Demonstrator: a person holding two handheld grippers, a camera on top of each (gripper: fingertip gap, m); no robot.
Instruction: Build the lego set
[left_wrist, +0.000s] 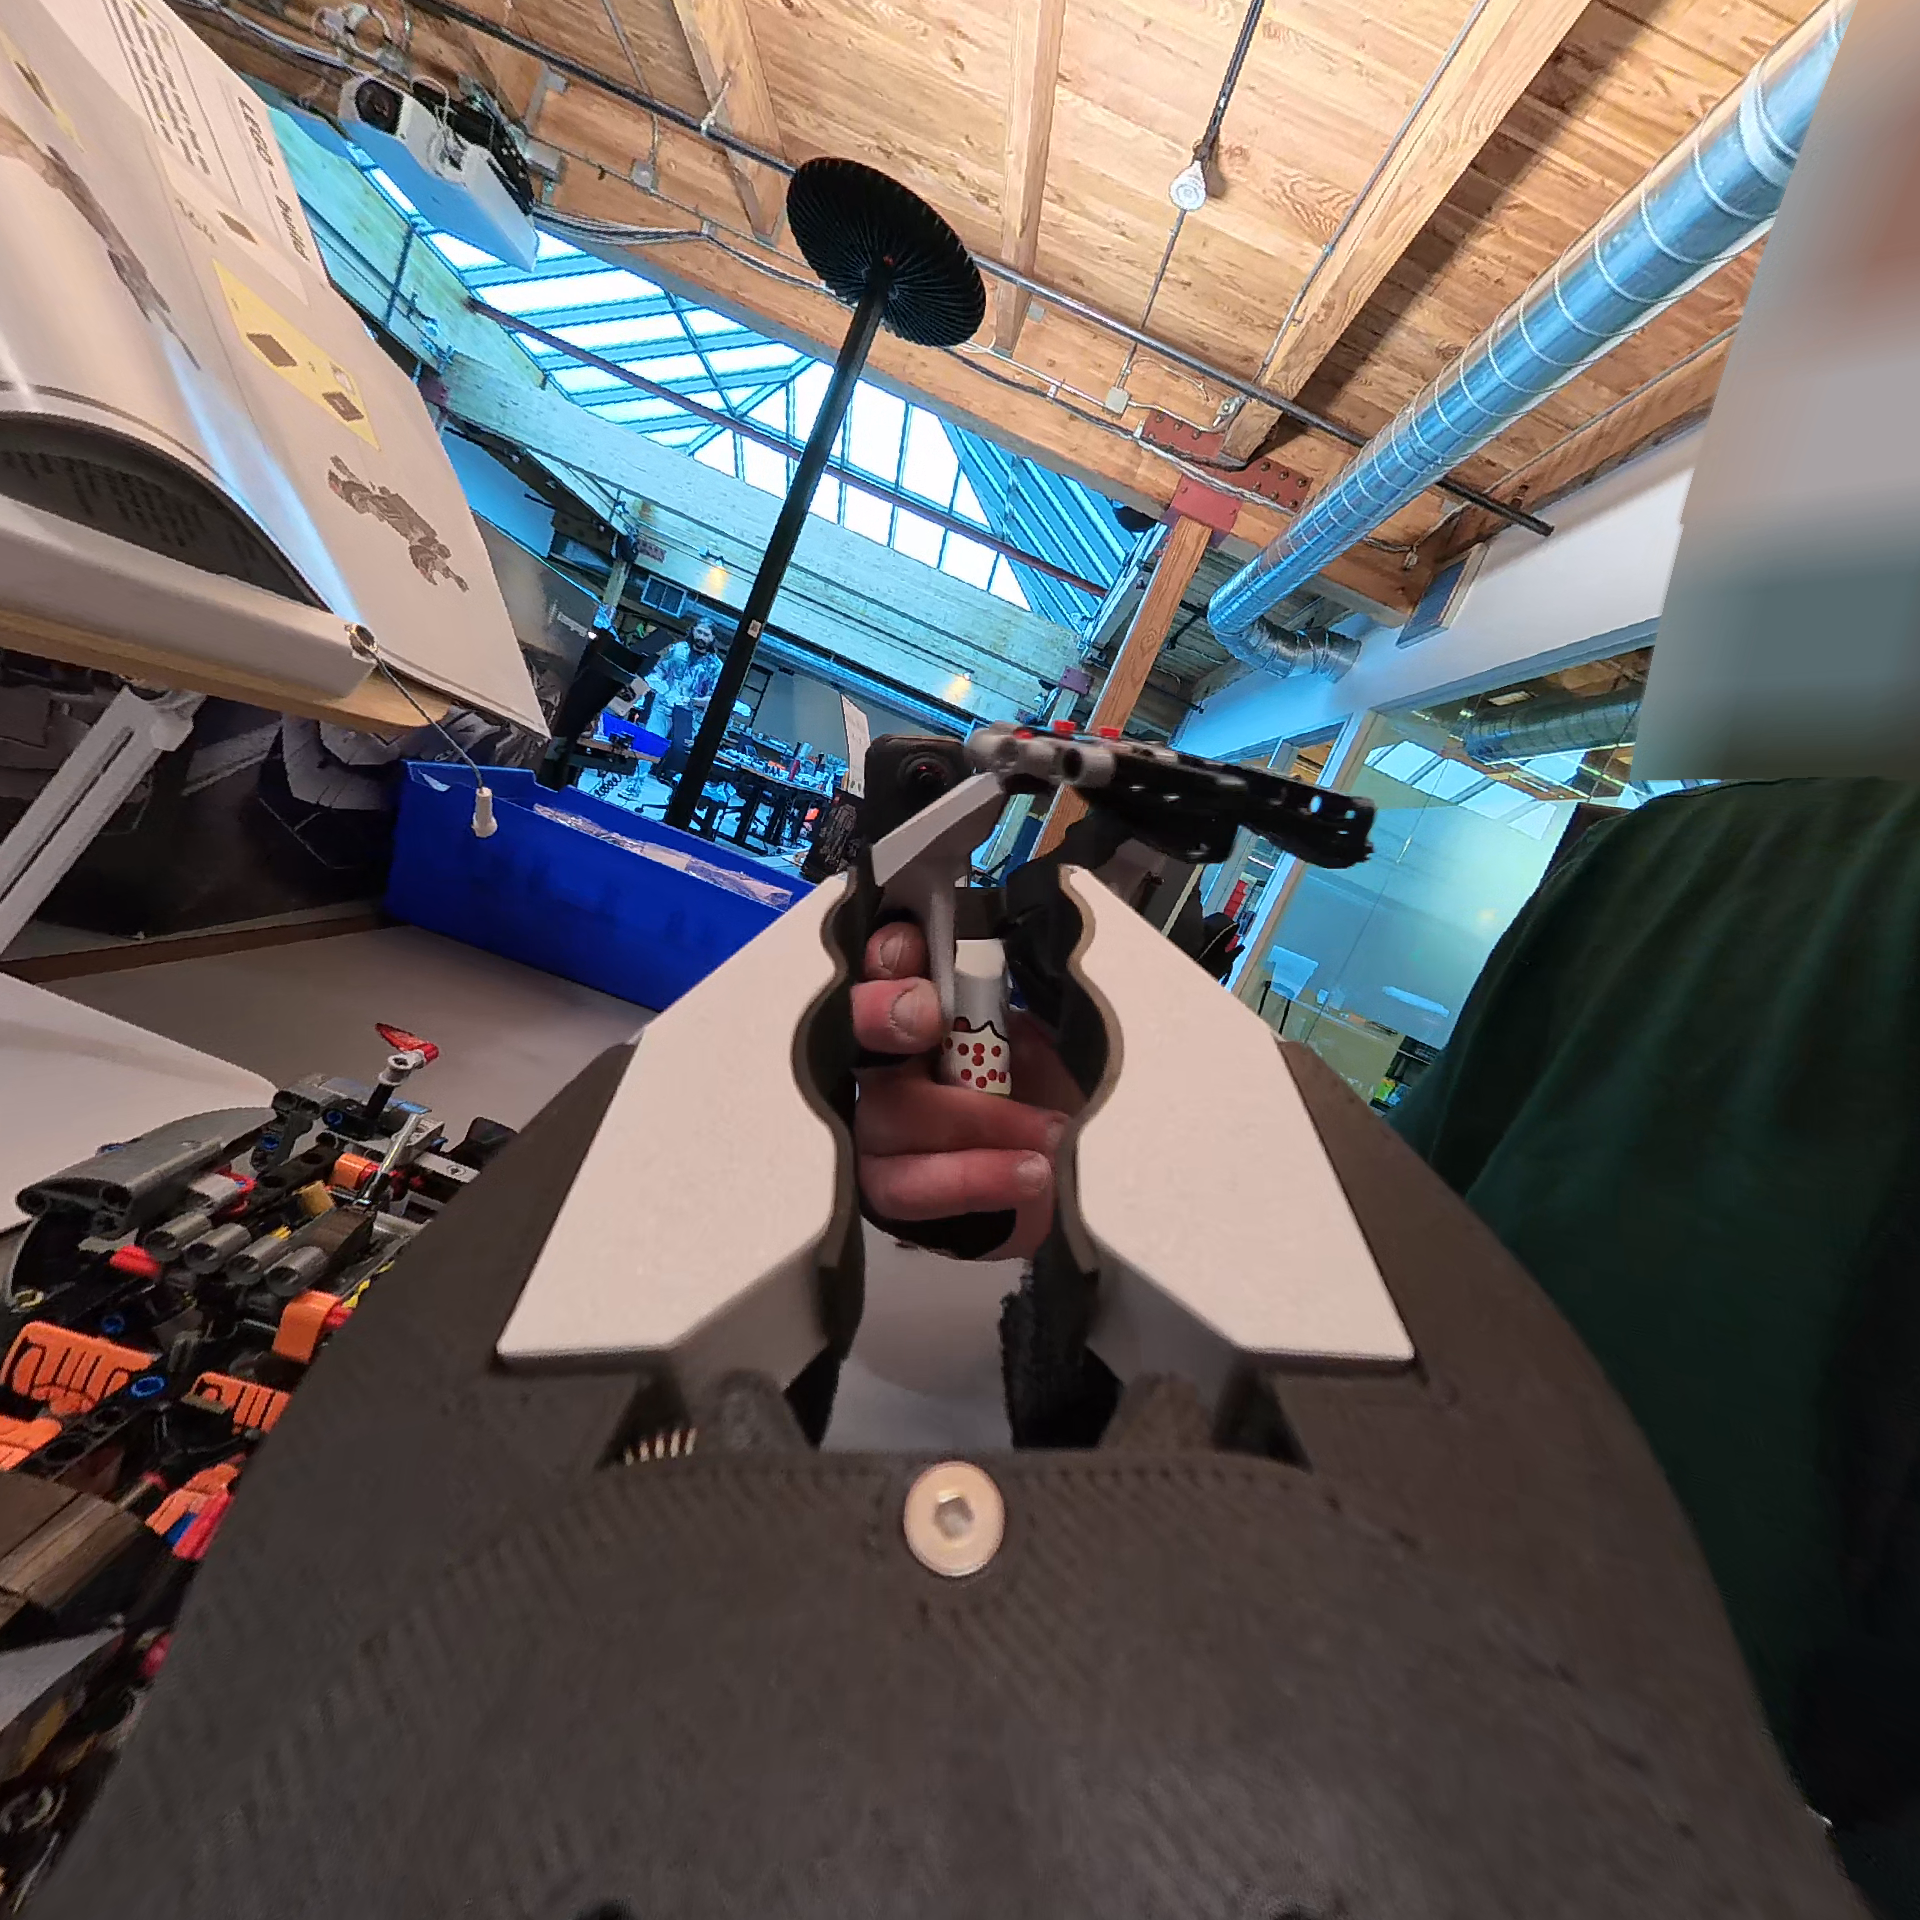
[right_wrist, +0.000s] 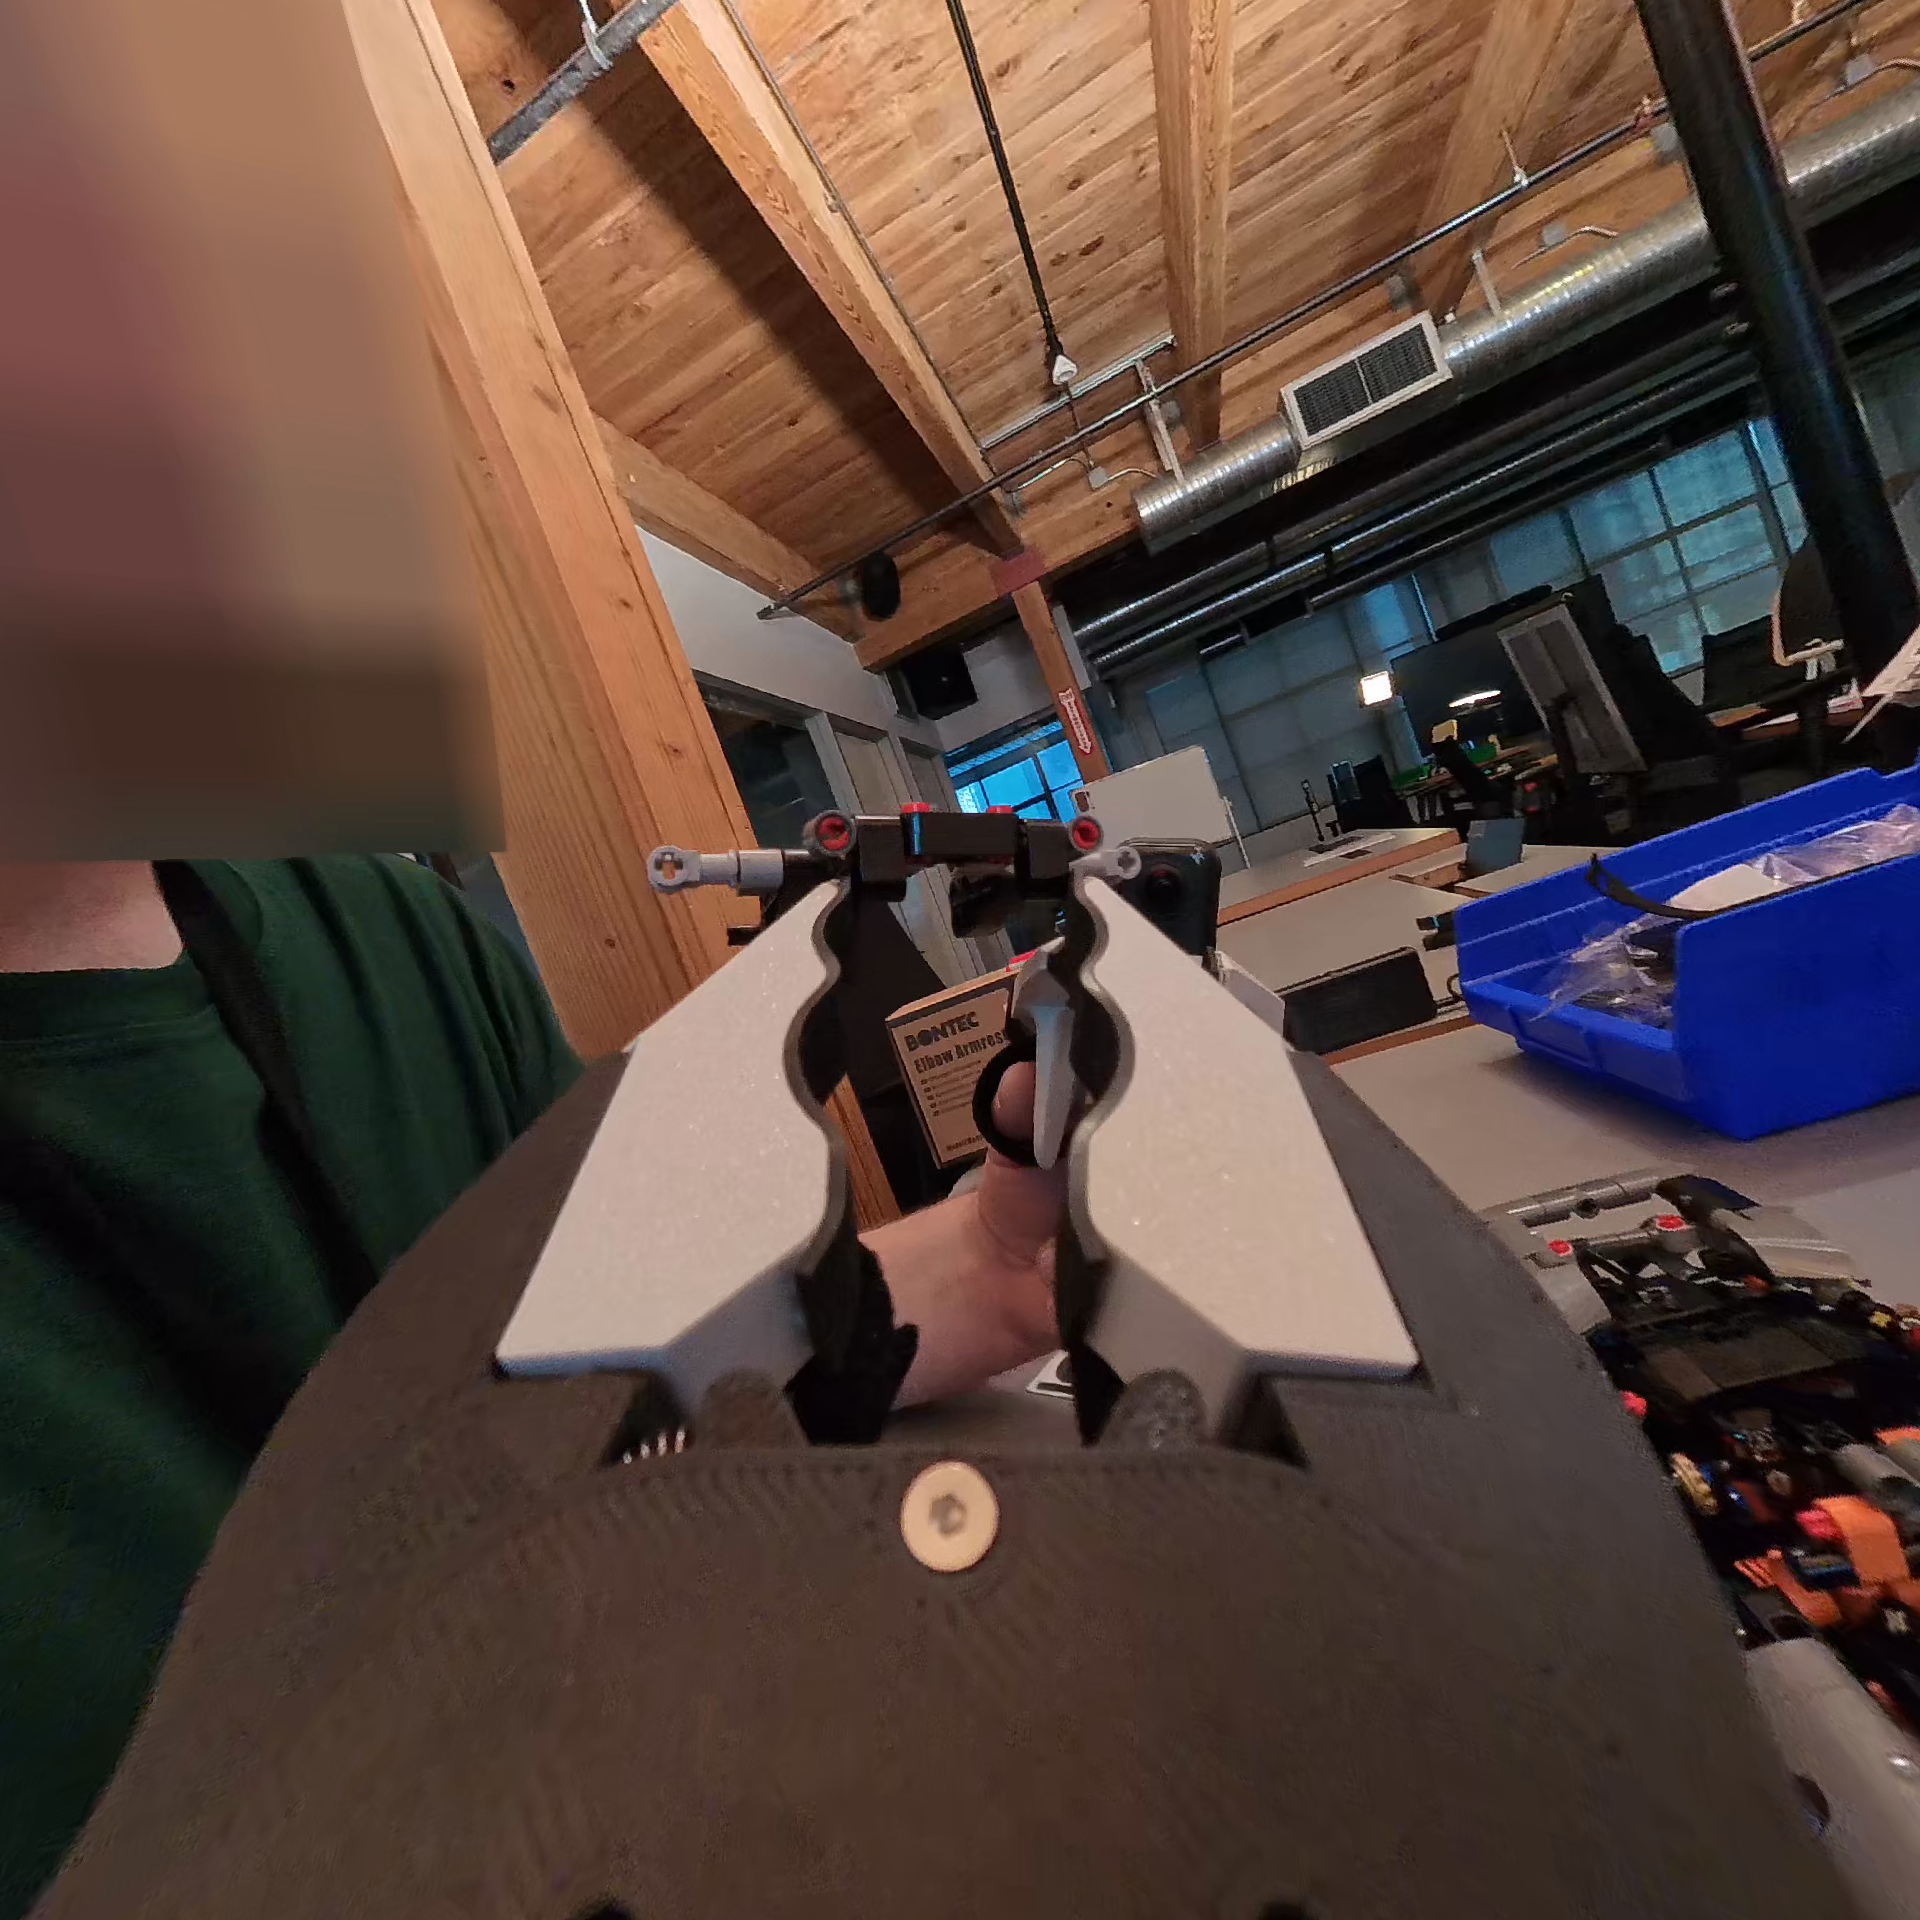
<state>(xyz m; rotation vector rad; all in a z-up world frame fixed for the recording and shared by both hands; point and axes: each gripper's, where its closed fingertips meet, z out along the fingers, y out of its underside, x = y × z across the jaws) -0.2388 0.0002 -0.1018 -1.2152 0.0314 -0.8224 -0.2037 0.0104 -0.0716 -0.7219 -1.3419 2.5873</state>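
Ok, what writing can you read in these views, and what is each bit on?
I won't quote writing; these things bear it.
Cardboard box, right wrist view: bold dark print, legible.
Open booklet on the stand: small print, blurred.
Red sign on the wooden post: too small to read.

Bright daylight from skylight (left_wrist: 790, 384) at upper centre, slightly blown out; strong fisheye bending at frame edges; foreground soft, right wrist view dimmer.

Far right gripper (left_wrist: 1023, 795) pinches black lego subassembly (left_wrist: 1195, 795); left gripper (left_wrist: 961, 883) parted.
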